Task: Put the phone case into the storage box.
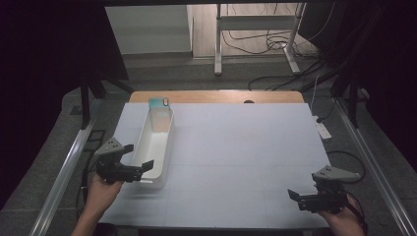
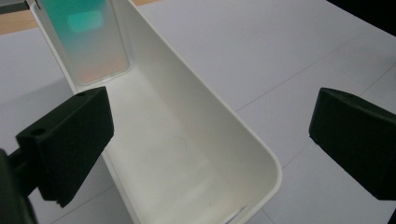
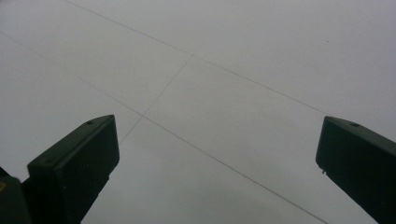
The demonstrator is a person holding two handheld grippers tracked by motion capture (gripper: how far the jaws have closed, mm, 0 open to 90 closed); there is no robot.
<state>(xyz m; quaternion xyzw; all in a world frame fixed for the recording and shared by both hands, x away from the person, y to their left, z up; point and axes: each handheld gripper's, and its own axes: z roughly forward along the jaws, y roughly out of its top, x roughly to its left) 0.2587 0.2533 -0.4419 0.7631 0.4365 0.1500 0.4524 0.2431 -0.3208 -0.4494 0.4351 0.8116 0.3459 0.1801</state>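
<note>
Right, from the high view: a long white bin [image 1: 156, 147] lies lengthwise on the left part of the pale mat [image 1: 236, 157], and a phone [image 1: 160, 114] leans at its far end, its top poking above the rim. The left gripper [image 1: 132, 160] sits at the bin's near end — jaws spread wide, one on the outer left side, the other over the near rim. Whether they touch the plastic, I cannot tell. Far off at the near right corner, the right gripper [image 1: 294, 196] hovers over bare mat, held in a hand [image 1: 344, 220].

Over to the left gripper view — the bin [image 2: 261, 154] runs away between the two black jaws, which stand well apart. At the far end the phone [image 2: 88, 39] stands tilted against the end wall, glowing teal fading to orange.

Now the right gripper view: jaws spread wide over the mat [image 3: 224, 84], faint seam lines crossing between them.
</note>
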